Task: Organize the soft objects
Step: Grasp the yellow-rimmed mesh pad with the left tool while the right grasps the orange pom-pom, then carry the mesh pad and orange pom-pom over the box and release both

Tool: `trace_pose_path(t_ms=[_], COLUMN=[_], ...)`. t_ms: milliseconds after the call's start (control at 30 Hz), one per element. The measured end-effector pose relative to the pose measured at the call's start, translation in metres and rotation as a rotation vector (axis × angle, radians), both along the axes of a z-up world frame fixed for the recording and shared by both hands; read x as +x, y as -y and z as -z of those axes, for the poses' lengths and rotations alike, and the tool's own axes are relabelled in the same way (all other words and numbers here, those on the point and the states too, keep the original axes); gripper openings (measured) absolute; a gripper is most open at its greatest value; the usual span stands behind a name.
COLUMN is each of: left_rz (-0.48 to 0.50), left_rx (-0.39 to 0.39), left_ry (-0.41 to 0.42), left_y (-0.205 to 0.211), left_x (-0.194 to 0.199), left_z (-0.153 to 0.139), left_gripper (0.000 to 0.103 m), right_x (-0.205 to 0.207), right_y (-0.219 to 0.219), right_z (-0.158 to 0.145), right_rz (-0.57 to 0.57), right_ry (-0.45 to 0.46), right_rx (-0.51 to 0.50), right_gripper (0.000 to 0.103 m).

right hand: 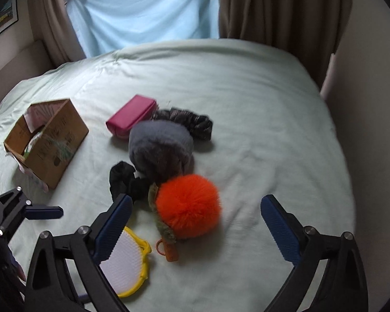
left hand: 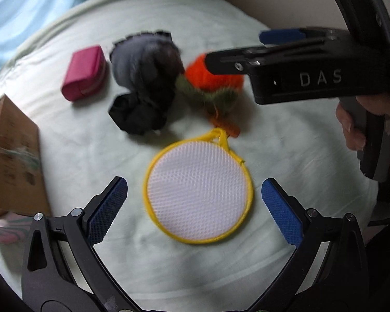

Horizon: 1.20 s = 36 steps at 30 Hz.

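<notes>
Bare sheet right of pompom, apparently up to the bed edge.

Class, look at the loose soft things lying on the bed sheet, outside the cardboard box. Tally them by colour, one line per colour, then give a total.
Pink: 1, pouch
Grey: 1, fuzzy hat
Black or dark: 2, scrunchie, dark patterned cloth
Orange: 1, pompom
White with yellow rim: 1, round mesh pad
Total: 6

light: soft daylight, dim | blur: slight motion; edges: fisheye-bent, dark
</notes>
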<state>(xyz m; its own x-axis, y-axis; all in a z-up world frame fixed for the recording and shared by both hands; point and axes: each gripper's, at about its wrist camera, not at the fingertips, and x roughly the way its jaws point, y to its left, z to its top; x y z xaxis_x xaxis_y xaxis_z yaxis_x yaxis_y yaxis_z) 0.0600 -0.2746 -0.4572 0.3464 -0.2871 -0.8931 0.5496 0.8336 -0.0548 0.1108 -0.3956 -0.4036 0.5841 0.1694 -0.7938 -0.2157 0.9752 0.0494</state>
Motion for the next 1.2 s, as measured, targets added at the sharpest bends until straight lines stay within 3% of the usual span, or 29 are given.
trace_pose_path(t_ms=[200, 500, 633, 833, 1067, 1200], left_rz=[-0.003, 0.031, 0.045, 0.083, 0.144, 0.154], left_rx=[0.032, 0.062, 0.059, 0.067, 0.074, 0.065], left_ry=[-0.035, -0.024, -0.037, -0.044, -0.048, -0.066], left_y=[0.007, 0.012, 0.012, 0.014, 0.026, 0.028], left_x=[0.007, 0.007, 0.011, 0.011, 0.007, 0.009], left_z=[0.035, 0.050, 0.054, 0.050, 0.045, 0.039], left_gripper=[0.101, 0.099, 0.094, 0.080, 0.051, 0.045], right_x=[0.012, 0.024, 0.027, 0.030, 0.029, 0.027], right_y=[-0.007, -0.012, -0.013, -0.011, -0.005, 0.001], right_z=[0.027, 0.060, 0.070, 0.071, 0.065, 0.056], right_rz=[-0.069, -0.131, -0.156, -0.156, -0.133, -0.110], right_ry=[-0.008, -0.062, -0.094, -0.099, -0.086, -0.078], right_rx=[0.005, 0.010, 0.016, 0.034, 0.041, 0.046], right_gripper=[0.096, 0.072, 0.056, 0.038, 0.037, 0.037])
